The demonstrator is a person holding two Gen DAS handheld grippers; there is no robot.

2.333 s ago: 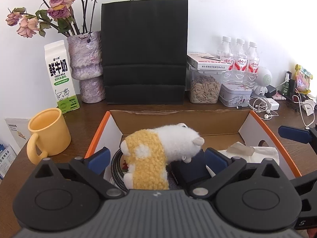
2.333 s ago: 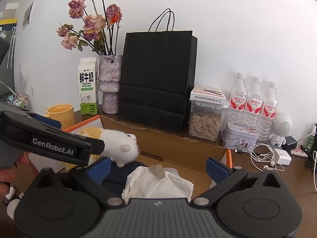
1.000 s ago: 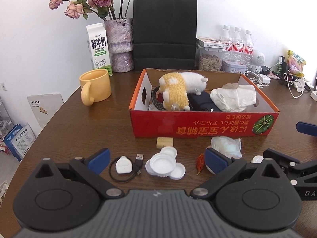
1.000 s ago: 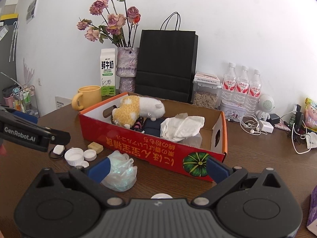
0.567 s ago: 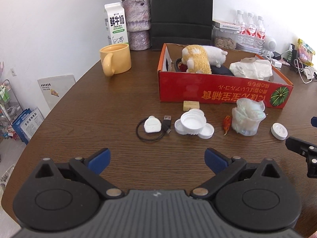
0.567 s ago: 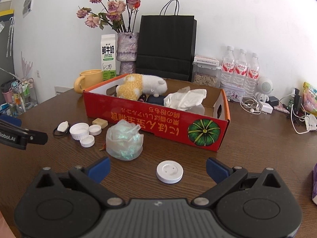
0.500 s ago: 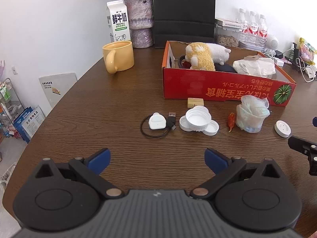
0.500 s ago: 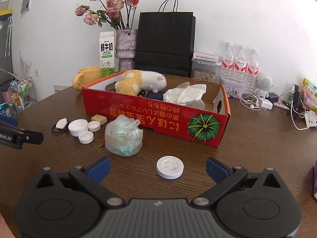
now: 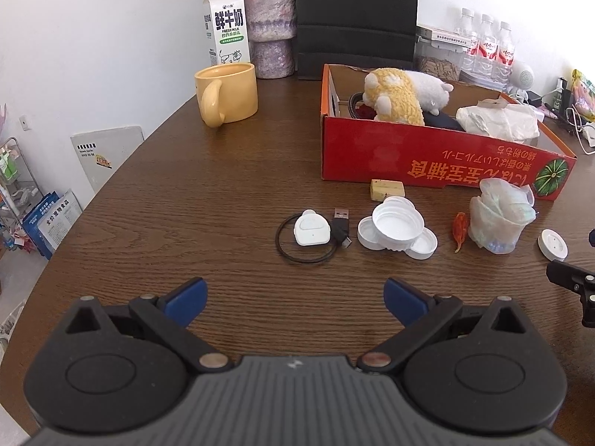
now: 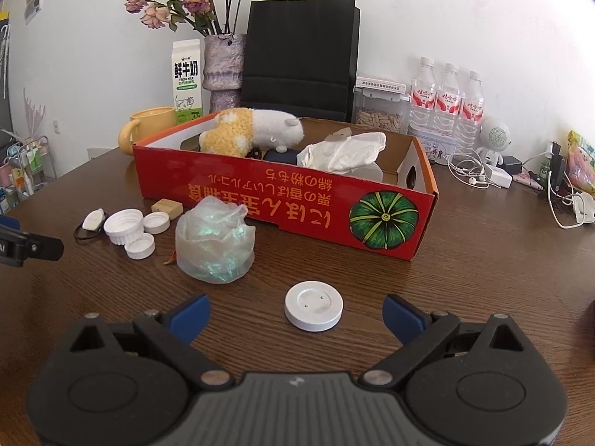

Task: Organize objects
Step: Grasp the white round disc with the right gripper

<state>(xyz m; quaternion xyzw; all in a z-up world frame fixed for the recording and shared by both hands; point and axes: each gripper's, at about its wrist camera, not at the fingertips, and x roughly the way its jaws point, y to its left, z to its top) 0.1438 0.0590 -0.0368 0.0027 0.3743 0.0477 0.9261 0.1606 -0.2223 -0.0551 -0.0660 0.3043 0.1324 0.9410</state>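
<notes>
We line up the right gripper (image 10: pixel 295 310) on the white disc (image 10: pixel 313 306) — fingers wide, closing, not yet touching it — then box (image 10: pixel 390 223) it; the left gripper (image 9: pixel 293 297) hangs open, empty.

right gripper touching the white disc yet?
Apart. In the right wrist view the white disc lies flat on the table, bare wood showing between it and each blue pad of the right gripper, whose jaws are closing.

A round-edged table (image 9: pixel 156 200) of dark brown wood grain stands against a plain white wall (image 10: pixel 446 18), lit evenly by bright daylight. At the far edge a black bag (image 10: pixel 301 55), a vase (image 10: pixel 221 70) of dried roses and a milk carton (image 10: pixel 187 78) line the wall. Beyond the left edge a wire rack (image 9: pixel 15 171) stands on a pale floor (image 9: pixel 15 278).
</notes>
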